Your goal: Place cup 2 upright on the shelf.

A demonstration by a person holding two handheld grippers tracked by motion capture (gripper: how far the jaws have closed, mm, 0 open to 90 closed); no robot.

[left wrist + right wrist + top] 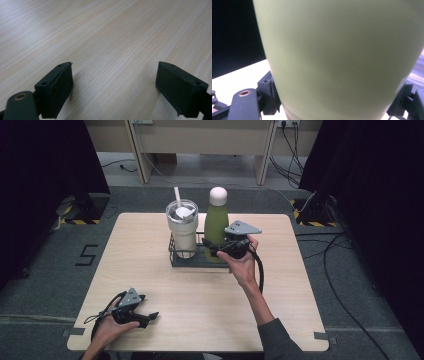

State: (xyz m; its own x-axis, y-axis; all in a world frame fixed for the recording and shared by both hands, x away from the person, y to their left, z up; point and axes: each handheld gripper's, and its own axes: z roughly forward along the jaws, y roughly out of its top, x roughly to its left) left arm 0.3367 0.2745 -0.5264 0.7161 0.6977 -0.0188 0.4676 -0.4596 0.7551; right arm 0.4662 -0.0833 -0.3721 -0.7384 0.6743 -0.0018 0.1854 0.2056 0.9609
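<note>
While the left gripper (150, 316) rests on the near left of the table (210, 320) with its jaws wide apart and nothing between them, the right gripper (214, 247) has its jaws on both sides of the green bottle (216, 222), squeezing it. The bottle stands upright in the right part of the black wire rack (185, 261), far on the table, beside the tumbler (182, 232) with a straw. It looks gripped but not lifted yet, so pulling it out may be left.

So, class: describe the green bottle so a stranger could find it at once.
On the wooden table, find the dark wire rack near the far edge. The green bottle stands at its right, with the right gripper around it. Unlike the neighbouring tumbler, it has a rounded pale cap, no straw.
</note>
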